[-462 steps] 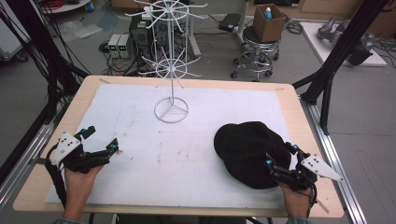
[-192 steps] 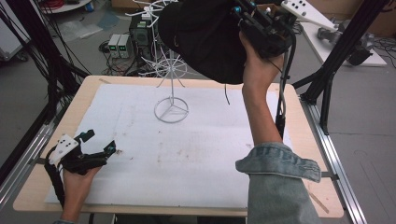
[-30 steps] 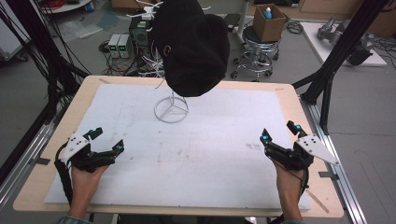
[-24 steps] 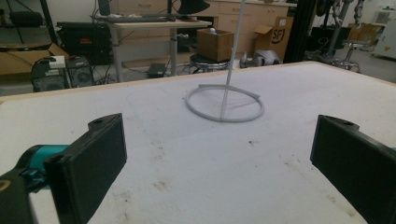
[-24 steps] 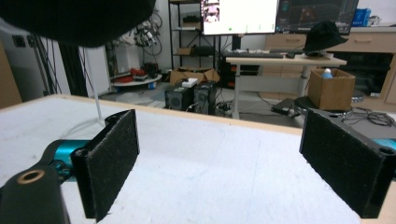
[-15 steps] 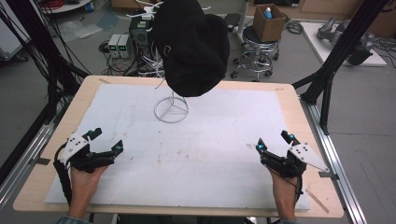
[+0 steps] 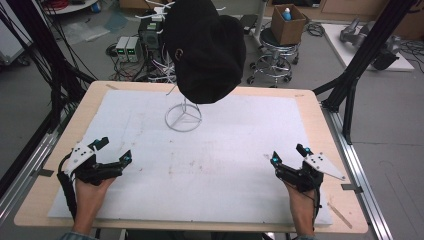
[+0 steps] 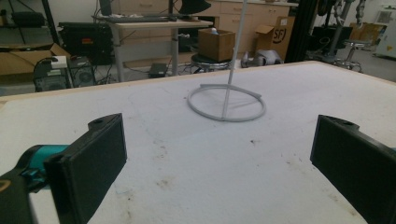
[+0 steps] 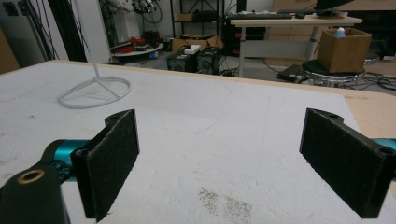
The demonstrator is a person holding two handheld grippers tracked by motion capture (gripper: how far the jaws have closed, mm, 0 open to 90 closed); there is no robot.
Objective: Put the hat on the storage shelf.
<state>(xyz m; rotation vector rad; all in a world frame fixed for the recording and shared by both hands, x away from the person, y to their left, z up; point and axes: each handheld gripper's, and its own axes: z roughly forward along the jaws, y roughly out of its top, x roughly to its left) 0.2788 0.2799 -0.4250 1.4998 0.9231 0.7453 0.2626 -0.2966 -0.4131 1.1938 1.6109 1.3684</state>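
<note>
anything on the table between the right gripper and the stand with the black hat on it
Nothing visible. The right gripper sits open at the near right of the white mat, and only bare mat lies between it and the stand's ring base; the black hat hangs above.

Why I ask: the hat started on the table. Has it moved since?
Yes. The black hat went from the mat's near right up onto the white wire stand.
</note>
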